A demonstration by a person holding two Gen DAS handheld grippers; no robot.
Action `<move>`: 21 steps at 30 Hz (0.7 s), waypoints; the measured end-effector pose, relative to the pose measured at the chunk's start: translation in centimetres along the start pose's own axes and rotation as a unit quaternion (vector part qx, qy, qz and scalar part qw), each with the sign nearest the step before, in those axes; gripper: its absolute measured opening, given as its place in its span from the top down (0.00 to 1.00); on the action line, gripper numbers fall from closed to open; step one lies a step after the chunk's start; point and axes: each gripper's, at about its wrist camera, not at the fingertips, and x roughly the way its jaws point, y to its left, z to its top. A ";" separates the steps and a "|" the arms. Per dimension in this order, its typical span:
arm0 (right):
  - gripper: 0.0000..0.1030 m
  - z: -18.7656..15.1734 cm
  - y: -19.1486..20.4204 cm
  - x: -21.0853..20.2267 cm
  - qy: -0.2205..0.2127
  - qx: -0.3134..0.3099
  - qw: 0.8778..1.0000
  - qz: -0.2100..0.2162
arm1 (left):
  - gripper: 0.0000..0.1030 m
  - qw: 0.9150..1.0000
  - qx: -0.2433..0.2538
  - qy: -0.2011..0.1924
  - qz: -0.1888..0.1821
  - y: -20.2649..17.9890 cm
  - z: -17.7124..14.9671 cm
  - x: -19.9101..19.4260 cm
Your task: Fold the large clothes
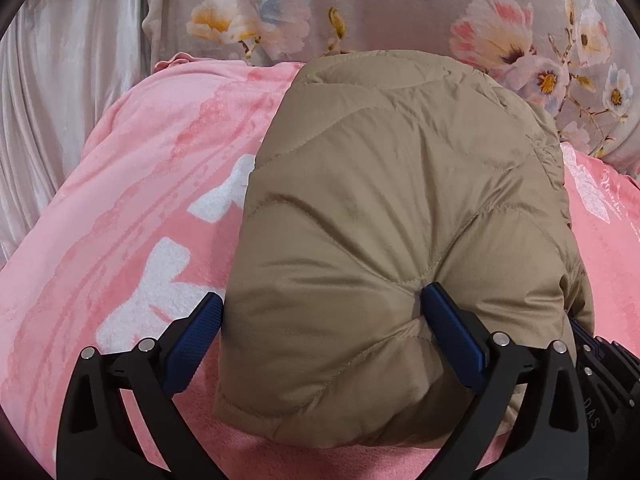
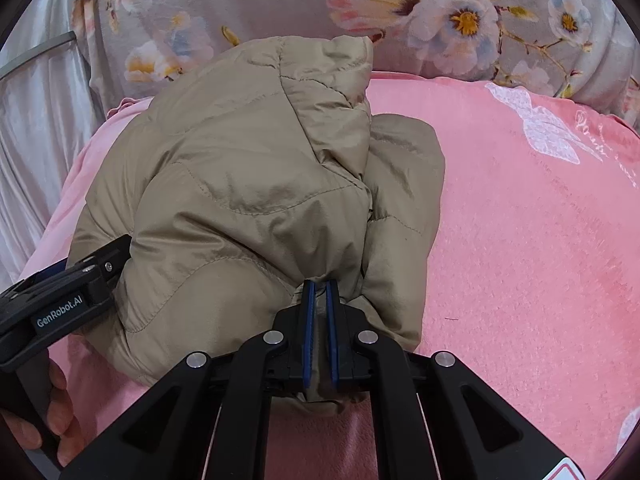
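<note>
So the right claw (image 2: pixel 320 292) is pinched nearly shut on a bunched fold of the tan quilted puffer jacket (image 2: pixel 248 200), right at the near edge of the bundle, with a bit of shiny fabric squeezed between the blue pads (image 2: pixel 308 320). The left claw (image 1: pixel 320 308) is spread as wide as it goes: one blue pad (image 1: pixel 452 332) is dimpling the near side of the jacket (image 1: pixel 380 220), the other sits just off its left edge over the blanket, so to me it reads as straddling the corner and not gripping anything. In the right view you can see the left claw's black body (image 2: pixel 60 300) alongside the jacket, with the person's hand (image 2: pixel 56 420) wrapped around its handle. The jacket itself is already folded into a chunky mound lying on the pink fleece blanket with white patterns (image 1: pixel 132 208) on the bed, with a grey floral quilt (image 1: pixel 400 8) piled up behind it and pale satin curtains (image 1: pixel 60 100) off to the left. Handling-wise I'd guess this thing is light but really puffy and springy, so folds will want to pop back open, and the nylon shell looks slick enough to slide out of a shallow pinch. I'd grab deep on a seam or on a doubled-over edge like the right one is doing, not on a single fat baffle.
</note>
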 end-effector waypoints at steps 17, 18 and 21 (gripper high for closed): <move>0.95 0.1 -0.2 0.3 0.003 0.001 1.000 -0.001 | 0.04 1.000 0.001 -0.017 0.011 -0.3 -0.5 0.2; 0.95 0.1 -0.2 0.3 0.004 0.000 1.000 -0.002 | 0.04 1.000 0.001 -0.017 0.011 -0.2 -0.5 0.3; 0.95 0.1 0.0 0.3 0.004 -0.004 1.000 -0.008 | 0.04 1.000 0.002 -0.016 0.011 -0.3 -0.6 0.3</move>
